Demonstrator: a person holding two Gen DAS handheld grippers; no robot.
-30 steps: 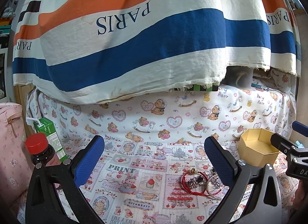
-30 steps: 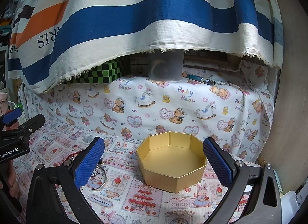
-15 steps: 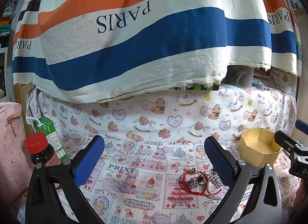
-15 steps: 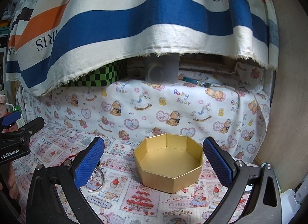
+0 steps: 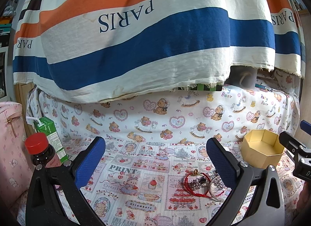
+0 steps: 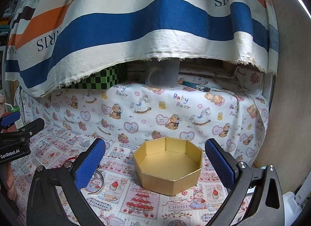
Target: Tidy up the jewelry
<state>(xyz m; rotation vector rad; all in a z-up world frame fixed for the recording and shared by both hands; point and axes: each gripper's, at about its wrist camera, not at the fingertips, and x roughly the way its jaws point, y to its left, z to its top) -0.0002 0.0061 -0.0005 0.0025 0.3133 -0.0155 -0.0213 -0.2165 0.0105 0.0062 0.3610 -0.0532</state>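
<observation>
right gripper (image 6: 155, 160) spread wide, nothing between its blue pads, and the gold hexagonal box (image 6: 168, 169) sits open right in that gap on the printed cloth (image 6: 147, 204). silver bangle (image 6: 98, 184) lies just beside the left pad, a red cord (image 6: 72, 159) behind it. left gripper (image 6: 13, 128) pokes in at the left edge. striped paris fabric (image 6: 136, 23) hangs overhead.

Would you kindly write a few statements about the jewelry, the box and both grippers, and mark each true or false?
1. The gold octagonal cardboard box is empty. True.
2. The red cord bracelet lies inside the box. False: it lies on the printed cloth beside it.
3. The left gripper is open and holds nothing. True.
4. The right gripper clamps the silver bangle. False: it is open, facing the box.
</observation>
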